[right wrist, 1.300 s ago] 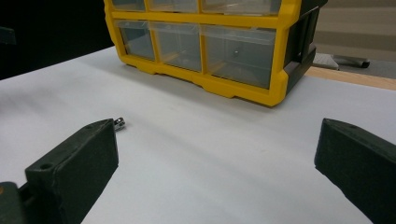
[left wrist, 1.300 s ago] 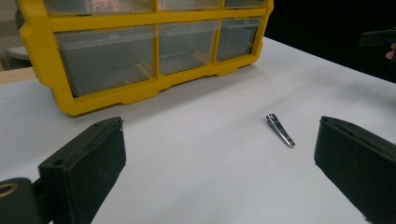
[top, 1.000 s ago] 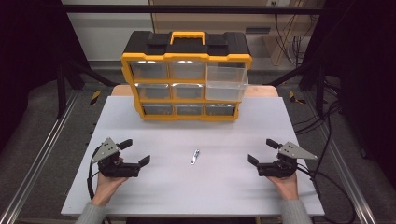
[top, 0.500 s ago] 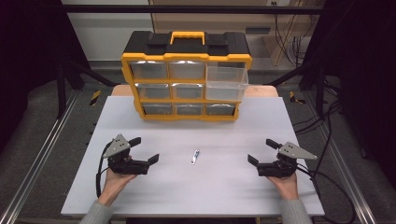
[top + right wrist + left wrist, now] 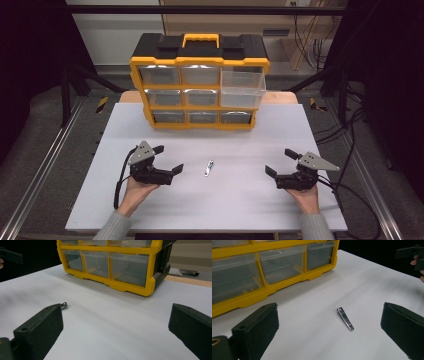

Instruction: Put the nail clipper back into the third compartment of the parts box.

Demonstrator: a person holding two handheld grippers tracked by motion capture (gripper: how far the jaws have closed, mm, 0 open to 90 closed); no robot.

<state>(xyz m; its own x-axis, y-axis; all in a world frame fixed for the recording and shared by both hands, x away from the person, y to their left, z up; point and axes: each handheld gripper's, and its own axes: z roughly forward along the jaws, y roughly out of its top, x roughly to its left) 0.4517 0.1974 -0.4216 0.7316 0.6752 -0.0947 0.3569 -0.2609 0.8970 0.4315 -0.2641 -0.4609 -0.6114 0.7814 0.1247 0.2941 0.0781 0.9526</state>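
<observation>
The high view showed the yellow drawer organizer (image 5: 200, 82) whole, with its top-right drawer (image 5: 242, 88) pulled out. The left gripper (image 5: 168, 160) and right gripper (image 5: 281, 162) were both wide open and held nothing. The nail clipper (image 5: 345, 318) lay flat on the white table (image 5: 225, 200) between them, nearer the left gripper, and no writing could be read on it.

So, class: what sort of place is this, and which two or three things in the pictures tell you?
Probably a lab or test bench rather than a home: a white table inside a dark metal frame, loose black cables on the floor, and a yellow-and-black plastic drawer organiser set out as a prop.
</observation>
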